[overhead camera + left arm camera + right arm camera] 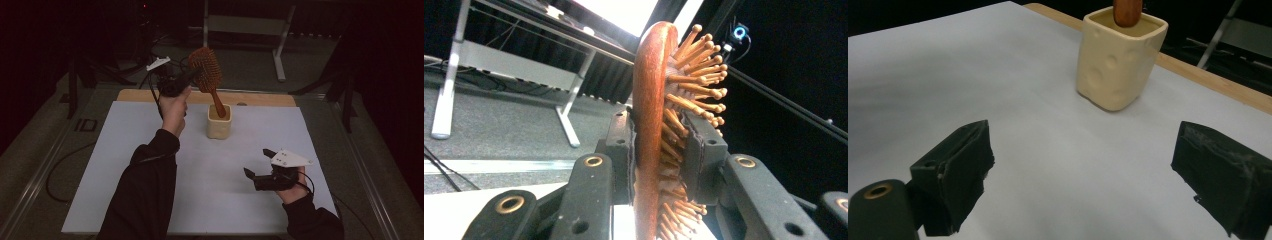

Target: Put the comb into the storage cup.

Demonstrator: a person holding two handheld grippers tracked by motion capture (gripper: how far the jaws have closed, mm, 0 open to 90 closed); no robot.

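Left gripper (196, 75) is clamped on the brush (206, 70) head, w/ the handle end down inside the cup (219, 122), far-centre on the white sheet (125, 165). Holding by the head looks deliberate: it leaves the handle free to go in or out of the cup, and the brush leans left toward the hand, not upright. Can't tell if the handle tip rests on the cup bottom.

Right gripper (259, 165) sits near-right over the sheet, well apart from the cup, jaws spread wide, nothing between them; prob. just parked out of the way, or waiting to steady the cup.

What each view adds:
- Left gripper view: brush (651, 130) seen edge-on, one pad on the smooth wood back, the other pressed into the bristle side, so the grip is across the head's thickness. High view doesn't resolve that.
- Right gripper view: cup (1118, 60) is cream, squarish, dimpled sides, handle (1128, 11) dipping into its mouth; the open gap between the jaws is plain here.
- High view: overall layout, wood strip (150, 95) at the far edge.
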